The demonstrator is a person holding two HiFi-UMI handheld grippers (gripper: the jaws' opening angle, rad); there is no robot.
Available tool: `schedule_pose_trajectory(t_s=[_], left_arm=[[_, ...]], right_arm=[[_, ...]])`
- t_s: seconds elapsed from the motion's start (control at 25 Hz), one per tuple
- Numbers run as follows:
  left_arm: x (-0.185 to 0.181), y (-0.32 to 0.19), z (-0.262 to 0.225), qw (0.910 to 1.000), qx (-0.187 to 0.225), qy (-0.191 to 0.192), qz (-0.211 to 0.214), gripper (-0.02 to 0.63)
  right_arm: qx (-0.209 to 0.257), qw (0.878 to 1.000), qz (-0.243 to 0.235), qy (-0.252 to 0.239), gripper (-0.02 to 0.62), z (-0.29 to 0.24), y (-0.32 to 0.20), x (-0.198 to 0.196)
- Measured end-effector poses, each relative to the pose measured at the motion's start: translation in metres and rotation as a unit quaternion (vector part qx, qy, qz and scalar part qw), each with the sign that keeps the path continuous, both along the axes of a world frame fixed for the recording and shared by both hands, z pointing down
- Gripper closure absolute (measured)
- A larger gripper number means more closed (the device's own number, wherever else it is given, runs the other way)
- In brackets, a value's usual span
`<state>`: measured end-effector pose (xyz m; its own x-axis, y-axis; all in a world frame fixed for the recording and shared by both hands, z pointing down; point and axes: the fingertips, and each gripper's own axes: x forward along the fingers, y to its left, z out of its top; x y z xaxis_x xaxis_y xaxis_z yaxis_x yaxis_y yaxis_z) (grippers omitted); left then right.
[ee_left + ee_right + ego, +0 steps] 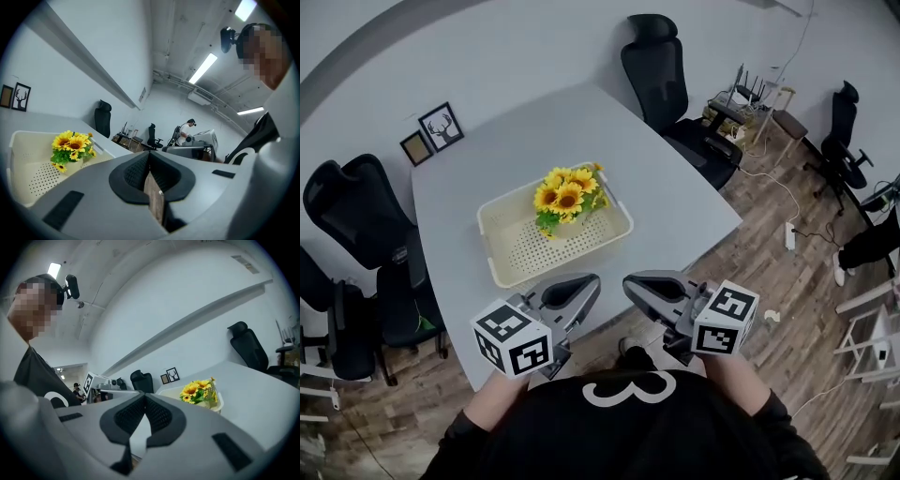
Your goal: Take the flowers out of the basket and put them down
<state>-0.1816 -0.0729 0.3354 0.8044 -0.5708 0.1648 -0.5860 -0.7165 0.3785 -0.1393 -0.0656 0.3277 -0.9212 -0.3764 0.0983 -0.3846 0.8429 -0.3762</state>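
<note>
A bunch of yellow sunflowers (565, 198) with green leaves stands in the cream plastic basket (509, 265) on the grey table (675, 202). The flowers (71, 144) sit at the basket's far right part and also show in the right gripper view as flowers (199, 391). My left gripper (592, 284) is held off the table's near edge, jaws shut and empty. My right gripper (631, 284) is beside it, also shut with nothing between its pads. Both point toward each other, well short of the basket (28, 173).
Two small framed pictures (432, 133) lean at the table's far left corner. Black office chairs (675, 89) stand round the table, one at the far right and others (347, 244) at the left. A person (186, 131) stands far off in the room.
</note>
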Motion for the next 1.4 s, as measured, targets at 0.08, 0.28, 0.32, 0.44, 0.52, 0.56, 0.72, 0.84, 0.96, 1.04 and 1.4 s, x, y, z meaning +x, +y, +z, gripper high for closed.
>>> schedule_pose_trajectory(t_s=[0.08,0.28,0.32,0.44,0.52,0.56,0.72,0.84,0.96,1.04,1.4], left_arm=[[0.005,-0.021,0.006,0.9997,-0.007,-0.007,-0.022,0.594],[0.019,-0.066,0.022,0.9977,-0.024,-0.025,-0.058,0.594],[0.024,-0.072,0.024,0.9975,-0.025,-0.027,-0.061,0.594],[0.035,-0.091,0.028,0.9966,-0.026,-0.033,-0.071,0.594],[0.041,-0.103,0.032,0.9957,-0.030,-0.036,-0.080,0.594],[0.043,-0.109,0.035,0.9951,-0.031,-0.040,-0.086,0.592],[0.037,-0.127,0.047,0.9892,-0.031,-0.076,-0.121,0.594],[0.029,-0.140,0.050,0.9838,-0.021,-0.111,-0.140,0.594],[0.020,-0.152,0.053,0.9757,-0.009,-0.158,-0.151,0.592],[0.015,-0.159,0.055,0.9704,-0.005,-0.187,-0.153,0.592],[0.006,-0.188,0.092,0.9428,-0.034,-0.317,-0.099,0.592]], right_arm=[[-0.006,1.000,-0.017,-0.003,0.588,0.003,-0.021,0.005],[-0.012,0.998,-0.055,-0.003,0.588,0.007,-0.070,0.019],[-0.013,0.998,-0.063,-0.005,0.588,0.008,-0.077,0.021],[-0.021,0.996,-0.082,-0.010,0.588,0.012,-0.099,0.026],[-0.028,0.995,-0.096,-0.011,0.588,0.016,-0.112,0.029],[-0.030,0.994,-0.104,-0.010,0.588,0.019,-0.117,0.030],[-0.040,0.990,-0.133,-0.008,0.588,0.027,-0.133,0.030],[-0.040,0.988,-0.147,-0.010,0.588,0.029,-0.146,0.031],[-0.039,0.986,-0.160,-0.010,0.588,0.031,-0.156,0.029],[-0.034,0.985,-0.169,-0.013,0.588,0.030,-0.162,0.029],[-0.027,0.983,-0.180,-0.018,0.588,0.032,-0.187,0.032]])
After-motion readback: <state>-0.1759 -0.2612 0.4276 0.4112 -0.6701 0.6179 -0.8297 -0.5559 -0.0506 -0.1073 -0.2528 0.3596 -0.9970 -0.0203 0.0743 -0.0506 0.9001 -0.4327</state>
